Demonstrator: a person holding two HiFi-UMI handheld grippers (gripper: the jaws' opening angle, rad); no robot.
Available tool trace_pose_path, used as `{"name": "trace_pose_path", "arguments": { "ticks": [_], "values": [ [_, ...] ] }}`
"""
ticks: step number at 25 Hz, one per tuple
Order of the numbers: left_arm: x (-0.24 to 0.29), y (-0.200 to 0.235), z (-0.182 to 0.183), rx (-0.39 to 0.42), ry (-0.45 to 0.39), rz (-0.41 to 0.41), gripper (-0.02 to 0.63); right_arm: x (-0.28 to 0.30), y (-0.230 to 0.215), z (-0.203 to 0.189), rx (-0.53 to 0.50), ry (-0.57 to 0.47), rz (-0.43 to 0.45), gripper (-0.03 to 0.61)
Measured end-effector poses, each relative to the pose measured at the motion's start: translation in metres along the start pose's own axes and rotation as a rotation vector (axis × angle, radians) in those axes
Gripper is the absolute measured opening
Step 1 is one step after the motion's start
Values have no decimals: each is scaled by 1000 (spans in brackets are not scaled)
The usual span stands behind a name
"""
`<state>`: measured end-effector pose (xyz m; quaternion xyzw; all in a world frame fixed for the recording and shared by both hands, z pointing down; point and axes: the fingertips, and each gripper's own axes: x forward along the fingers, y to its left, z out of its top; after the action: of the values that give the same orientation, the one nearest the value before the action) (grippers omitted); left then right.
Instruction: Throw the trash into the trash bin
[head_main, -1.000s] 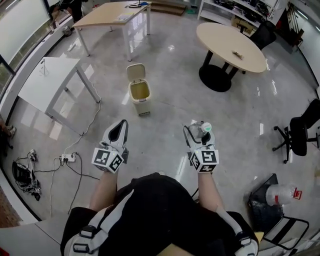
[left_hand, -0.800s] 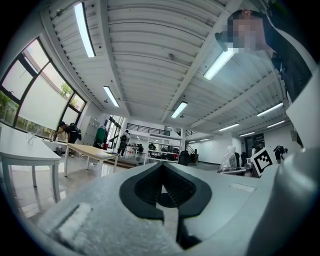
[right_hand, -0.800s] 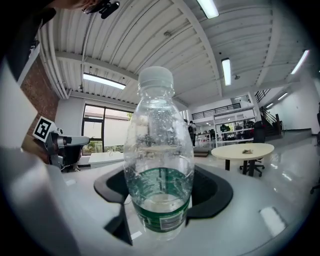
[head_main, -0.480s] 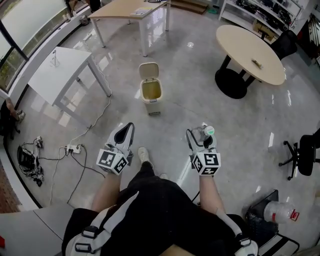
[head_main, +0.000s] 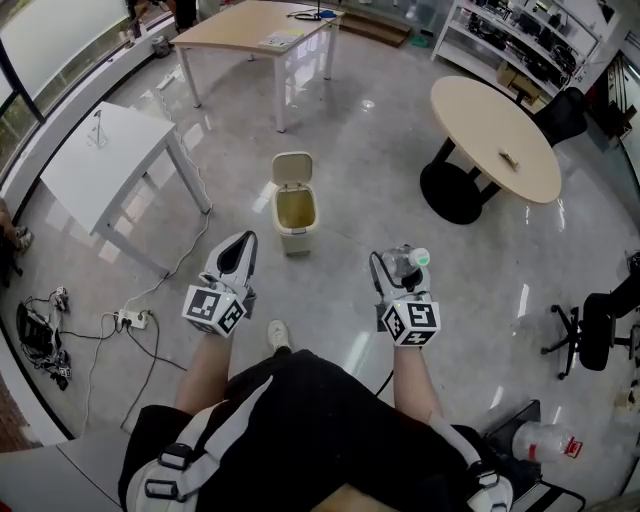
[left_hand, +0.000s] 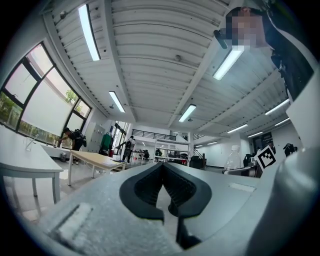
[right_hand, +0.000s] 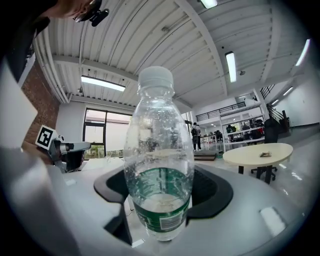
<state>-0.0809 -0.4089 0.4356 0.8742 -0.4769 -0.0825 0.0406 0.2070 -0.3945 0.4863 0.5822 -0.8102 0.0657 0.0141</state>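
Bottle (right_hand: 159, 165) is pinched in the right tool (head_main: 402, 268), cap end pointing far. Left tool (head_main: 238, 248) is pressed together, nothing in it. Trash bin (head_main: 296, 238) is parked on the floor, lid (head_main: 291, 167) flipped open, farther out between both tools.

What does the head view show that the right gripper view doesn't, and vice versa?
Only the head view: the open trash bin on the floor ahead, and the person's shoe. Only the right gripper view: ceiling lights and the green label. Both: the clear bottle clamped in the right tongs, and the round table.
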Motion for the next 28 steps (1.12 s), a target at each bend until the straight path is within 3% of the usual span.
{"name": "trace_pose_path", "arguments": {
  "ticks": [13,19,24,28],
  "values": [
    [19,107,9,-4,-23,94,2,138,63,18,-59,1,120,328],
    [18,139,-8,-16,3,125,0,169,84,1,-42,23,152,328],
    [38,158,-19,-50,39,144,2,200,68,0,8,49,133,328],
    [74,177,-22,-38,31,164,1,249,51,5,19,36,166,328]
  ]
}}
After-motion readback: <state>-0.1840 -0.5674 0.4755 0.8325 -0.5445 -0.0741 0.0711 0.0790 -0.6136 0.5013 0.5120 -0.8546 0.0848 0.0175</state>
